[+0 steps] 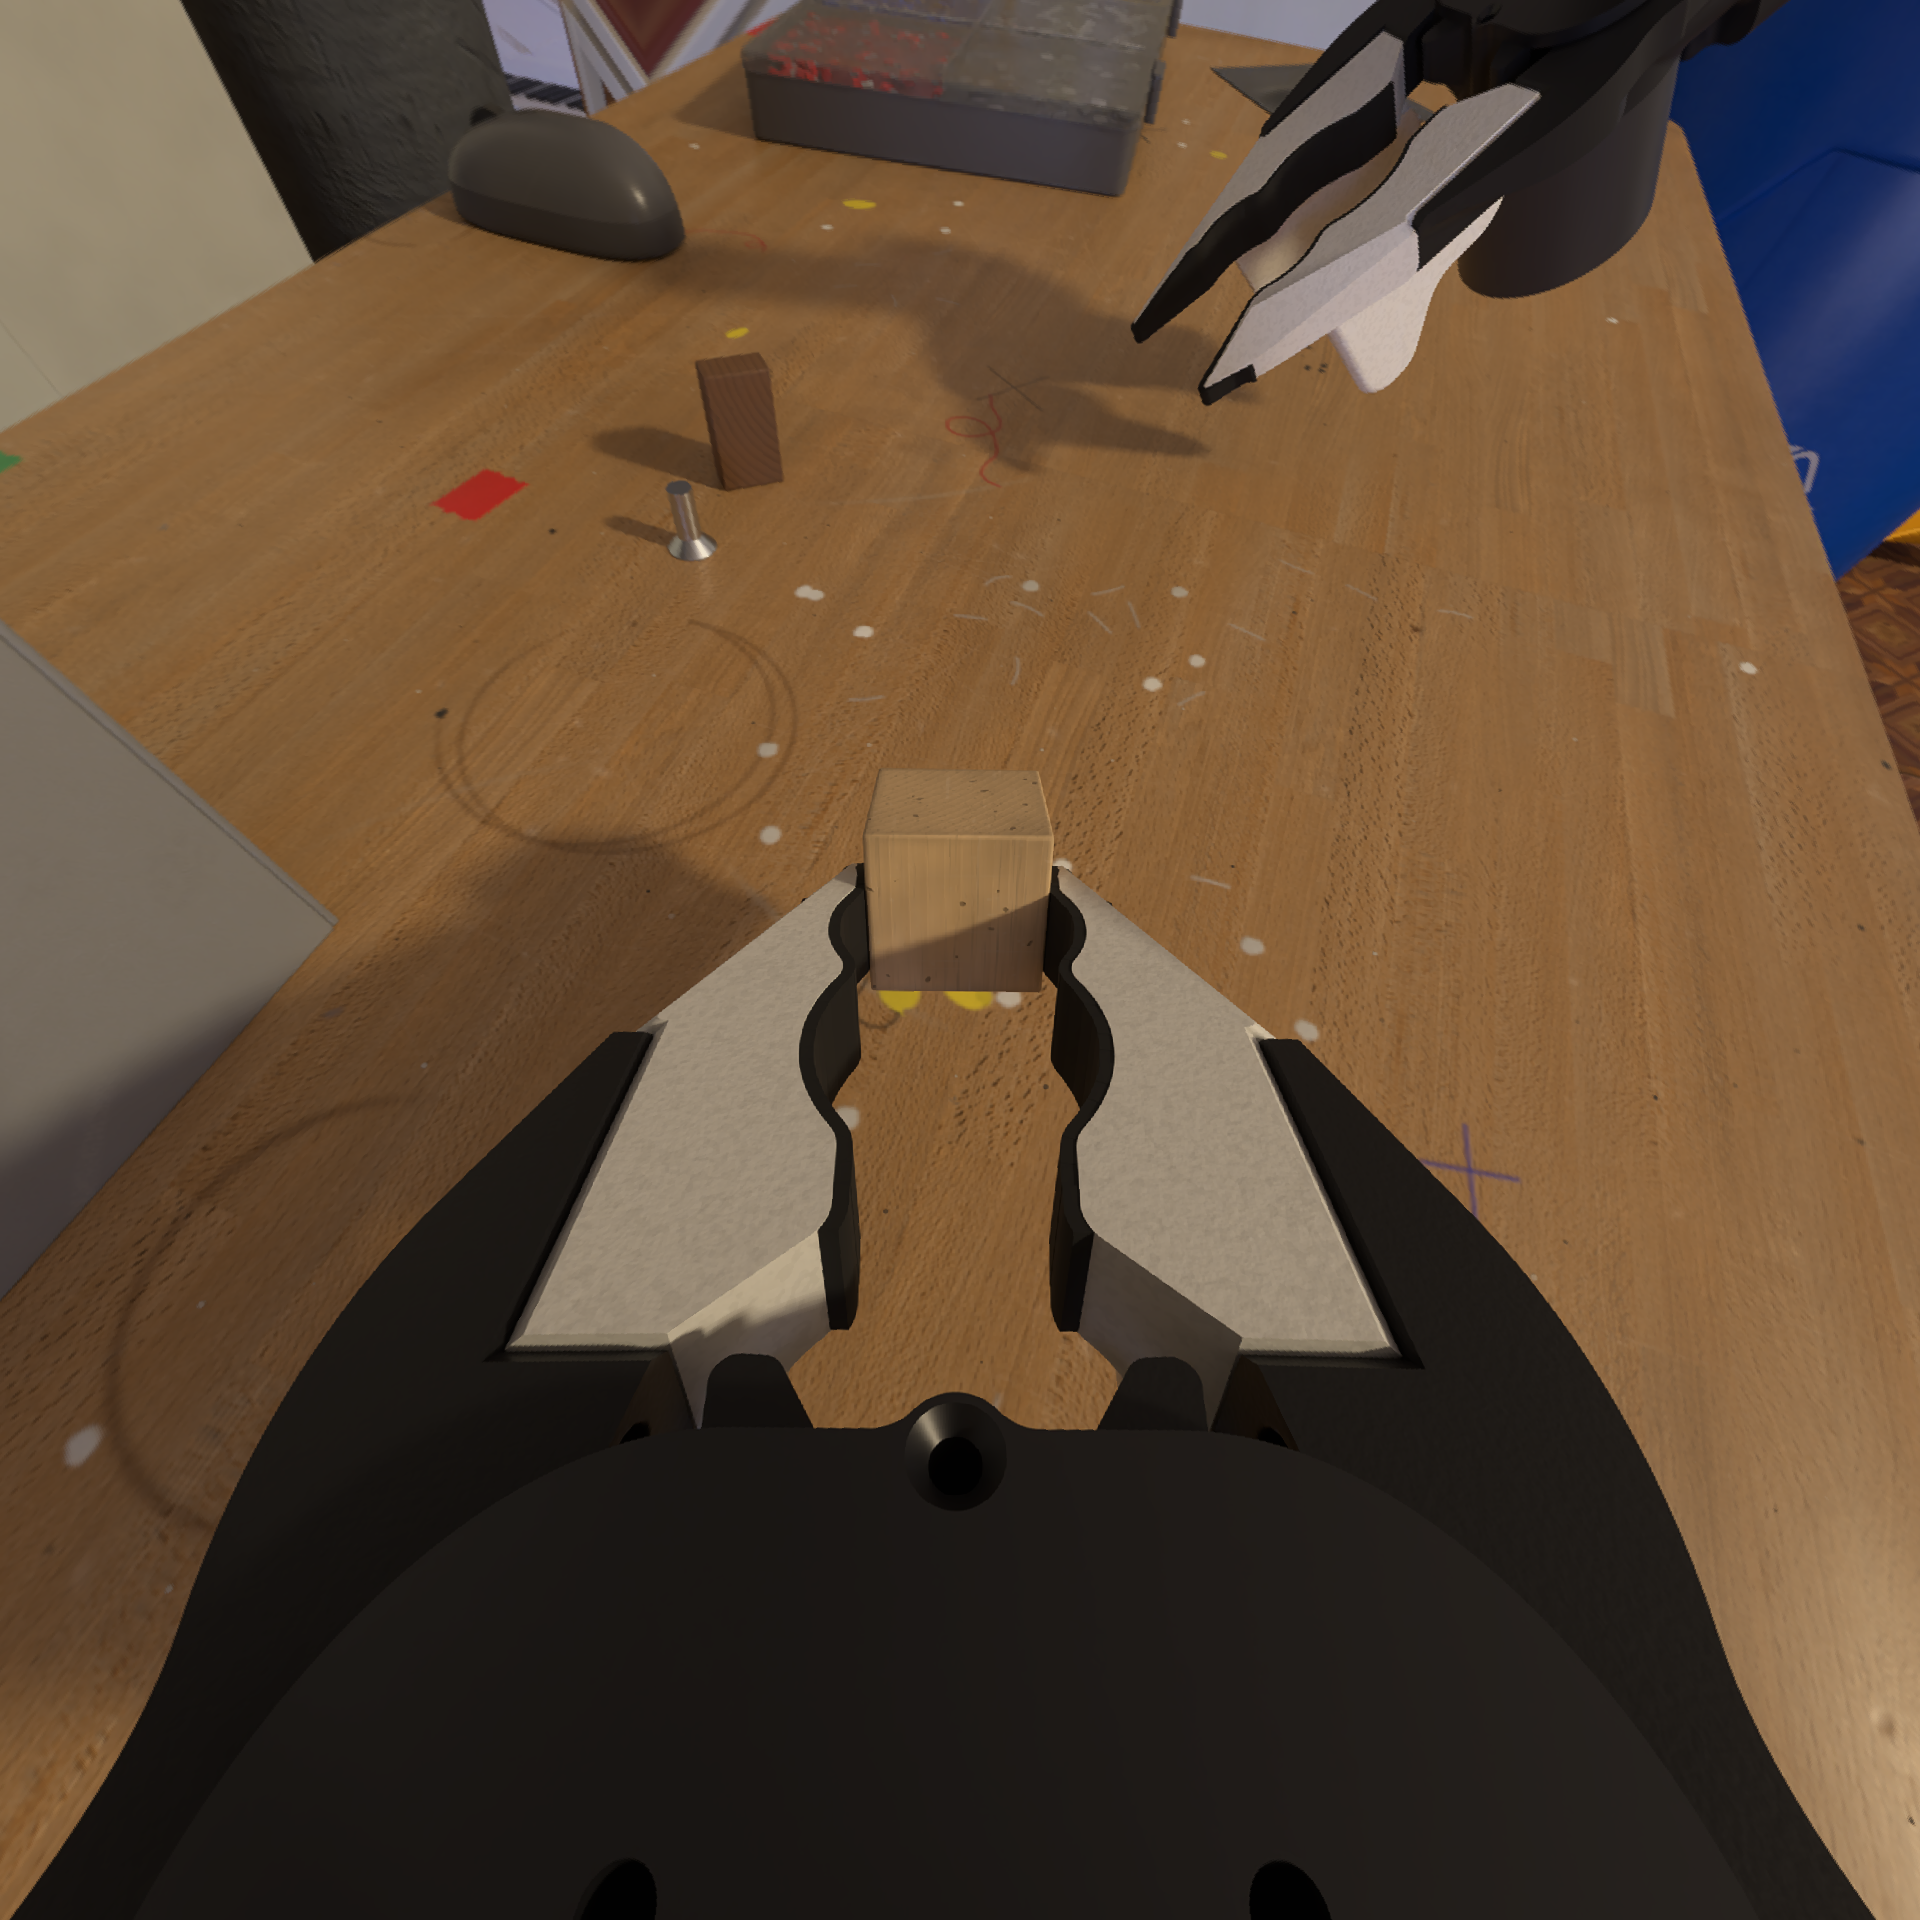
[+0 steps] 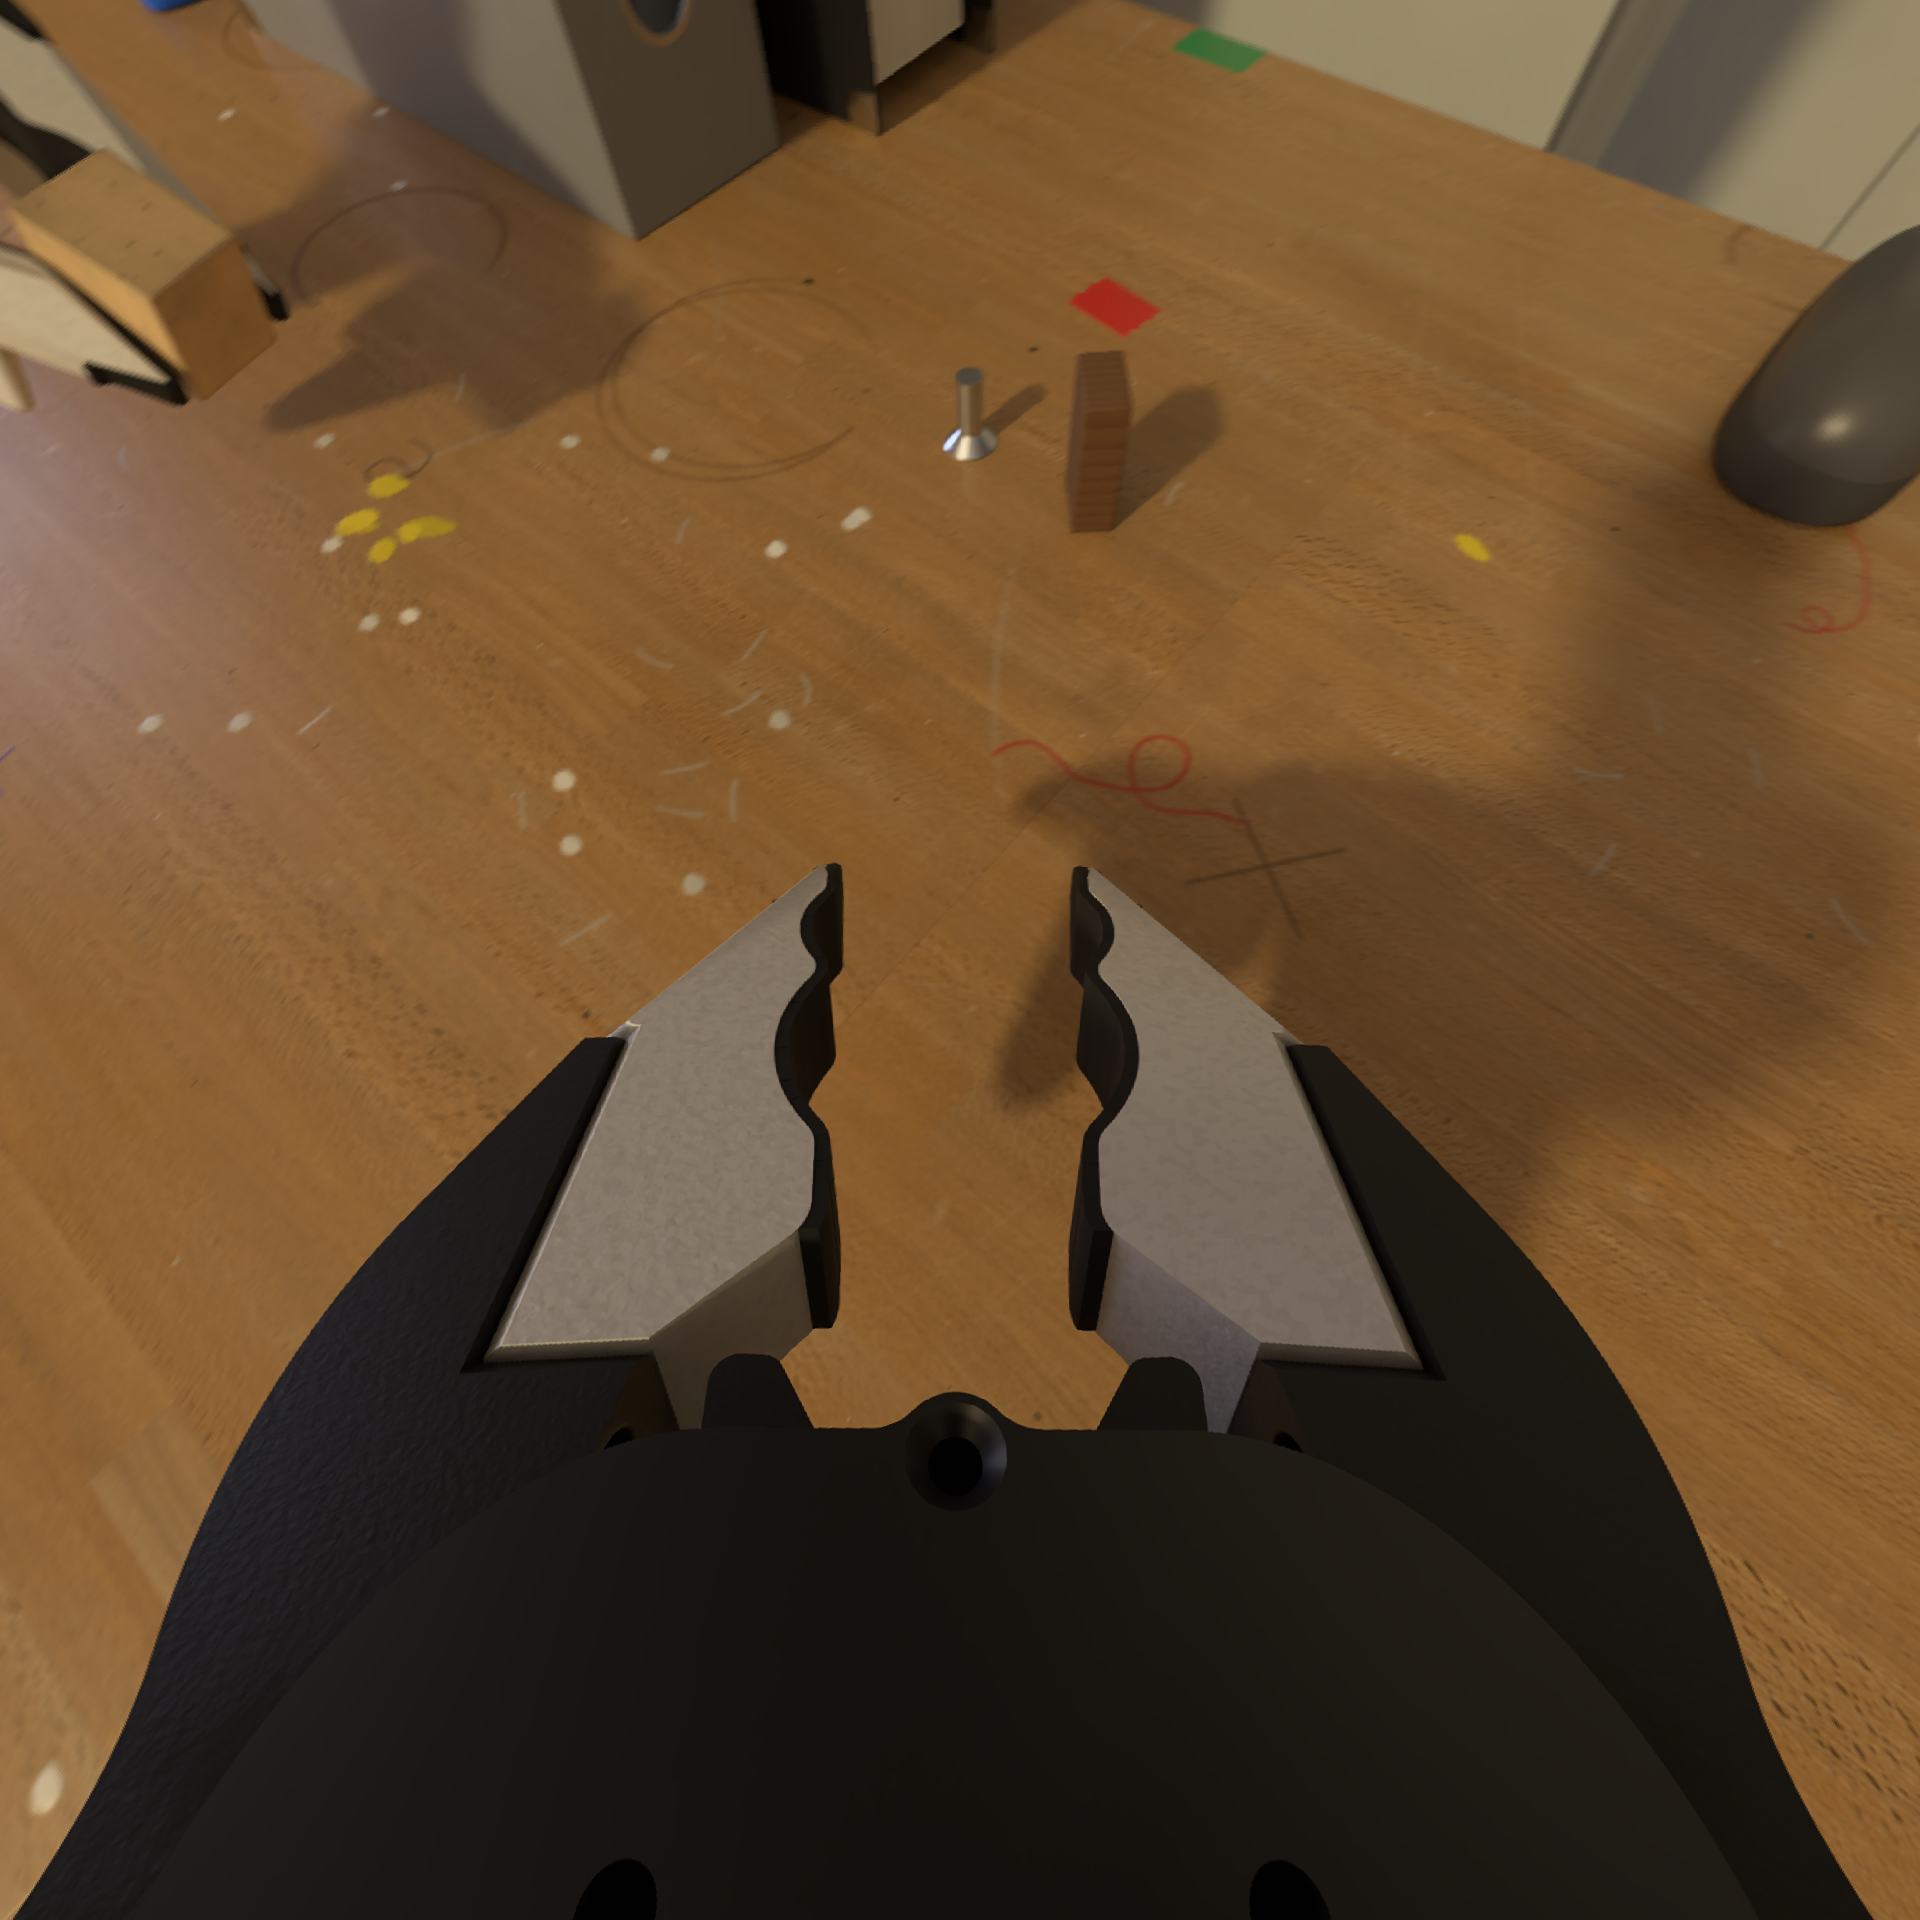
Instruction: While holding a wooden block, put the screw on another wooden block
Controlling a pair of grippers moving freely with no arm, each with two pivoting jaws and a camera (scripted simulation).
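My left gripper point(image 1: 956, 894) is shut on a light wooden cube point(image 1: 956, 883), held at its fingertips above the wooden table point(image 1: 1351, 831). The cube also shows at the far left of the right wrist view point(image 2: 135, 260). A dark brown wooden block point(image 1: 740, 420) stands upright on the table, and it also shows in the right wrist view point(image 2: 1098, 442). A metal screw point(image 1: 686, 522) stands head down beside it, seen too in the right wrist view point(image 2: 968, 416). My right gripper point(image 2: 956, 894) is open and empty above the table, well short of the screw; it shows at upper right in the left wrist view point(image 1: 1195, 358).
A grey rounded object point(image 1: 566, 187) and a grey box point(image 1: 956, 94) sit at the table's far end. A grey panel point(image 1: 114, 935) stands at the left. Grey boxes point(image 2: 623, 104) line the edge beyond the screw. Red point(image 2: 1114, 305) and green point(image 2: 1218, 49) patches mark the table.
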